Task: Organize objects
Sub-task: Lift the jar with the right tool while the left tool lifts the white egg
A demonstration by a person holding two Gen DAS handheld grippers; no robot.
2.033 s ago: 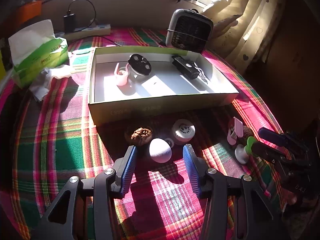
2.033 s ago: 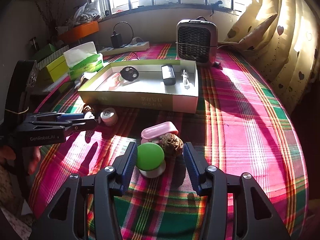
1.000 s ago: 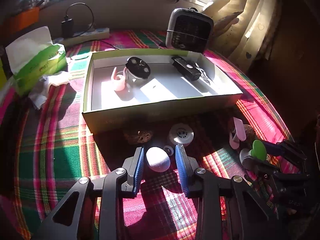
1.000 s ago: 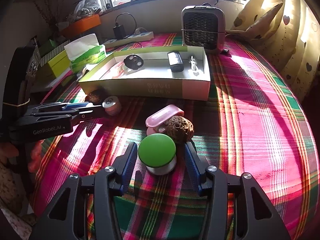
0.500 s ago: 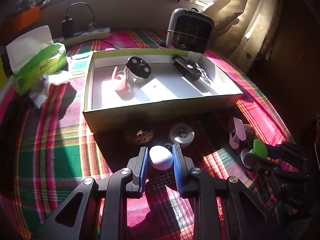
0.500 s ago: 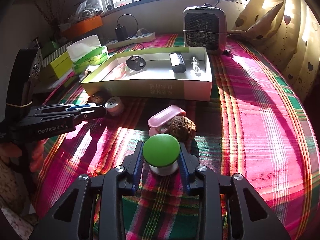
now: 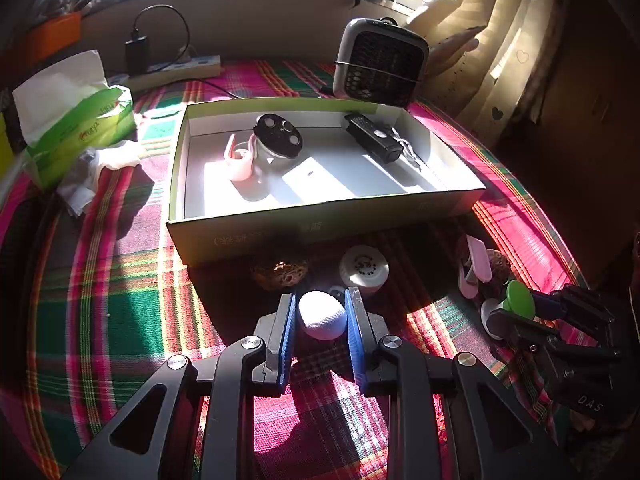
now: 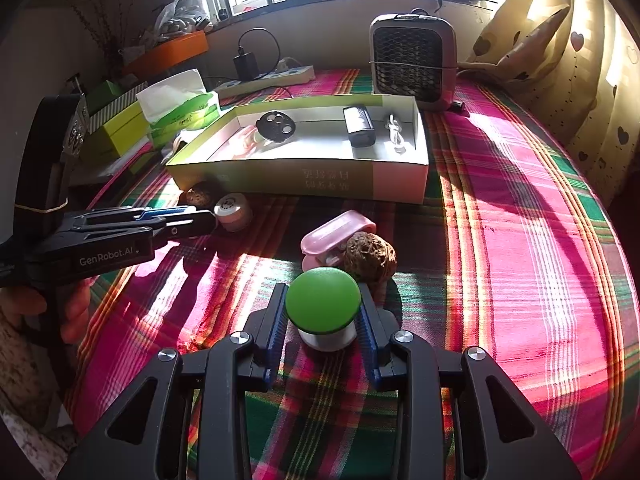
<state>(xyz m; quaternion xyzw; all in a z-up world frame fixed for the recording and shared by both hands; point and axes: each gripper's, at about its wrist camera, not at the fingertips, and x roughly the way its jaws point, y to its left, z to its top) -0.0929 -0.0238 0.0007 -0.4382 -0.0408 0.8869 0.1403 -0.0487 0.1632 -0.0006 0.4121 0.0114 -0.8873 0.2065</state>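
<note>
Right wrist view: "GenRobot.AI" on left gripper (image 8: 200, 218) clamping pale egg (image 7: 322, 315); right gripper (image 8: 323, 320) clamping green-capped jar (image 8: 323, 300).

Ahead of my left gripper (image 7: 321, 316), a walnut (image 7: 280, 273) and a white round cap (image 7: 363, 268) sit just before the box (image 7: 320, 228) wall, crowding that approach. Beyond my right gripper (image 8: 322, 314), a pink clip (image 8: 336, 232) and another walnut (image 8: 370, 256) block the way; the cloth (image 8: 520, 240) to the right lies open.

You've got two walnuts (image 7: 280, 274) (image 8: 370, 255), two pink clips (image 7: 239, 156) (image 8: 336, 232), one box (image 7: 320, 224) (four items inside) and one heater (image 8: 412, 62).
</note>
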